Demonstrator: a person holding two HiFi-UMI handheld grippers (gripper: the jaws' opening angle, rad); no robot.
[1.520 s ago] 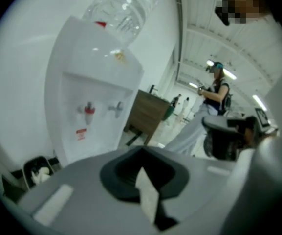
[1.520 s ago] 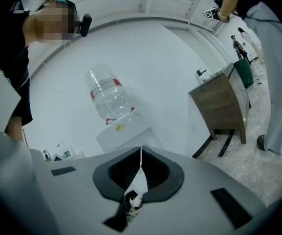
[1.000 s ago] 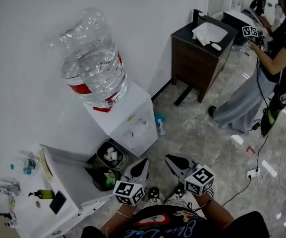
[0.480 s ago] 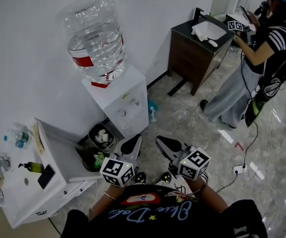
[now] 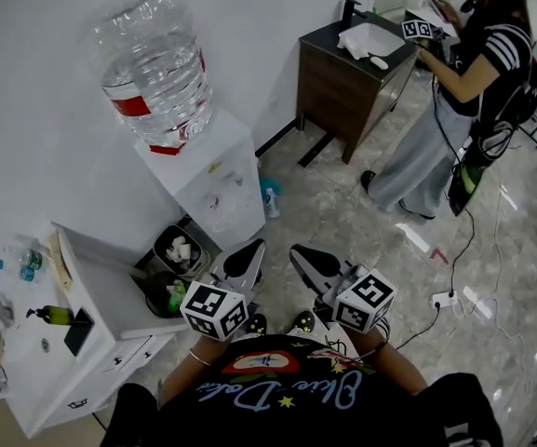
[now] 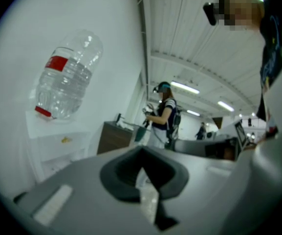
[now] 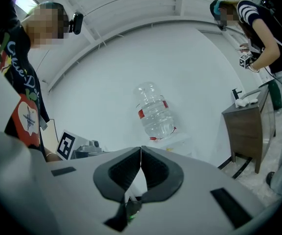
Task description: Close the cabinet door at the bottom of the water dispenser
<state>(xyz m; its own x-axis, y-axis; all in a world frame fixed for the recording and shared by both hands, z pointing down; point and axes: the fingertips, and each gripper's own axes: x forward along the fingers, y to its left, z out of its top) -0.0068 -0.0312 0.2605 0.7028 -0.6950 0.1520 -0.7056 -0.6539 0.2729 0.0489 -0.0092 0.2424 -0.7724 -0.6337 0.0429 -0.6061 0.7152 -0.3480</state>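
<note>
Water dispenser [image 5: 214,180] has drifted up-left in my head view, my left tool [image 5: 248,257] and right tool [image 5: 303,257] still pressed together, empty, well short, so closing probably not begun.

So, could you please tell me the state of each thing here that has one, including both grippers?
Left gripper: shut, nothing between the jaws.
Right gripper: shut, nothing between the jaws.
Water bottle: upside down on the dispenser, holds water.
Water dispenser: upright against the wall; whether its bottom door is open cannot be told.
Bin: no lid, rubbish inside.
</note>
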